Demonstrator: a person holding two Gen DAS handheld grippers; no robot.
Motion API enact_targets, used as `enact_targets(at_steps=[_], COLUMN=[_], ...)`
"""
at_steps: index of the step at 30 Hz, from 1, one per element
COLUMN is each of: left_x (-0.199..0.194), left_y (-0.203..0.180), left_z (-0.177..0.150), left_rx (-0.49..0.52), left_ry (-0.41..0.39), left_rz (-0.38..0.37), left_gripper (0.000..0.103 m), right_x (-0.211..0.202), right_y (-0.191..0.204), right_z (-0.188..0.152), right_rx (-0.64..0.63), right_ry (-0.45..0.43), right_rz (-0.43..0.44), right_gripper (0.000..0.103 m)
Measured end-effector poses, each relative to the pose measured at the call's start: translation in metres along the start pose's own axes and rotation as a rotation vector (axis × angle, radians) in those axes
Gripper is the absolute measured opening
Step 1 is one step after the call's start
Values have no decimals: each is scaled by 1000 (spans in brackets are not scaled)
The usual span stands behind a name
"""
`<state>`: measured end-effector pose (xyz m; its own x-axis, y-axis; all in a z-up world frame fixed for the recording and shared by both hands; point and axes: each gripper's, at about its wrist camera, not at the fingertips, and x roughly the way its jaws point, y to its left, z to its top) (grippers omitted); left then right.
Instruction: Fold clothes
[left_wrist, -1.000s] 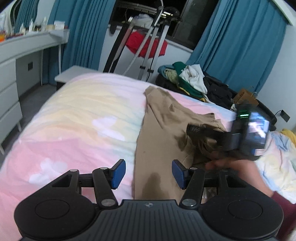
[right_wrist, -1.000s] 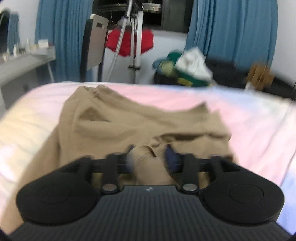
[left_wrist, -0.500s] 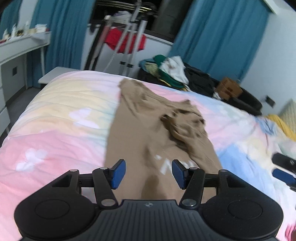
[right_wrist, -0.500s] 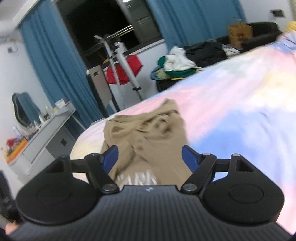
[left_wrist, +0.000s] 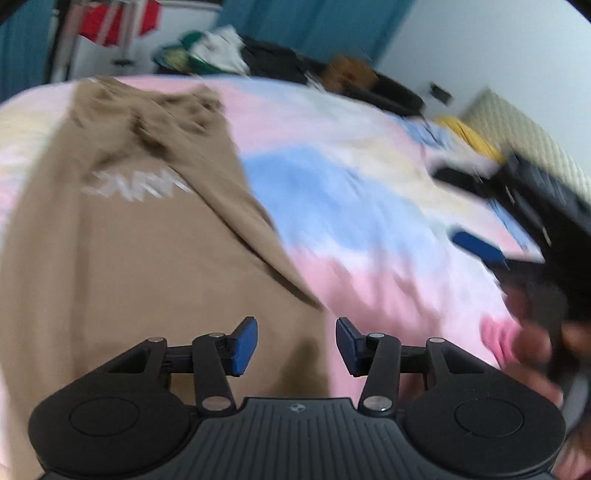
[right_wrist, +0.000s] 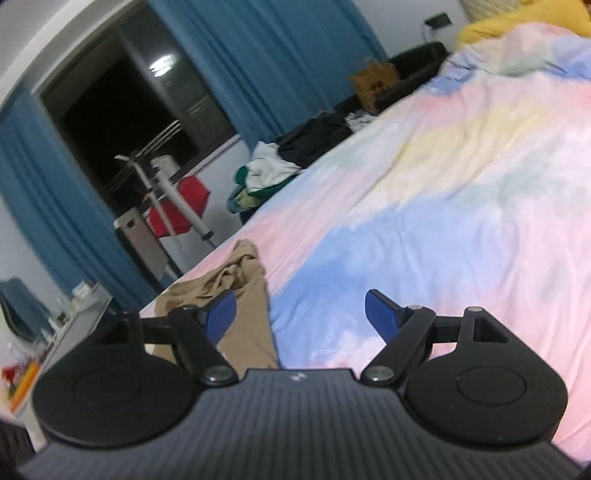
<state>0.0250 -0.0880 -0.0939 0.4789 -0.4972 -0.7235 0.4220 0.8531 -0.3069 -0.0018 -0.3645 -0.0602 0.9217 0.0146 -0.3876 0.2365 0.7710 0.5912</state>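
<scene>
Pastel patchwork bed (left_wrist: 369, 206) with a tan shirt (left_wrist: 140, 236) spread flat on it, its right edge running just under the left gripper (left_wrist: 295, 341), whose jaws have just been closing, nothing between them. Right gripper (right_wrist: 301, 317) jaws have been opening, gaping empty, shirt off their left side.

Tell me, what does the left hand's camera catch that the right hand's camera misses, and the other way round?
Only the left wrist view shows the white lettering on the tan garment, the right gripper as a blurred dark shape, and the left gripper itself, open and empty.

Only the right wrist view shows the dark window and the dresser at the left edge.

Both show the tan garment, the pastel bedcover, blue curtains, the red cloth on the rack and the heap of clothes beyond the bed.
</scene>
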Motion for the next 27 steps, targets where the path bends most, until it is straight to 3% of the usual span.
enact_targets(at_steps=[5, 6, 7, 8, 9, 11, 14, 16, 18, 22, 26, 27], left_x=[45, 50, 55, 60, 56, 44, 6, -21, -41, -47, -40, -42], left_y=[-34, -34, -34, -34, -29, -18, 13, 33, 57, 97, 120, 121], left_z=[-28, -31, -33, -36, -33, -27, -11, -3, 1, -1, -9, -10], left_rx=[169, 190, 212, 233, 210, 156, -18, -92, -150, -182, -250, -250], left_ry=[63, 65, 67, 69, 68, 66, 61, 66, 78, 120, 180, 172], left_rz=[100, 121, 142, 163, 142, 92, -15, -39, -23, 98, 53, 49], left_gripper=[48, 41, 26, 16, 5, 4, 3, 3, 3, 2, 4, 10], right_x=[6, 6, 6, 8, 9, 11, 15, 19, 26, 45, 61, 64], right_y=[-16, -18, -21, -24, -27, -30, -29, -27, -24, -13, 2, 8], right_z=[4, 3, 3, 3, 3, 2, 0, -2, -5, -14, -27, -32], right_rx=[60, 67, 79, 96, 111, 131, 135, 126, 110, 59, -21, -49], right_ry=[1, 4, 11, 20, 28, 39, 64, 86, 125, 251, 378, 411], right_rz=[24, 26, 27, 29, 31, 35, 39, 39, 40, 76, 129, 139], right_gripper=[79, 79, 79, 79, 79, 80, 79, 79, 79, 79, 79, 79])
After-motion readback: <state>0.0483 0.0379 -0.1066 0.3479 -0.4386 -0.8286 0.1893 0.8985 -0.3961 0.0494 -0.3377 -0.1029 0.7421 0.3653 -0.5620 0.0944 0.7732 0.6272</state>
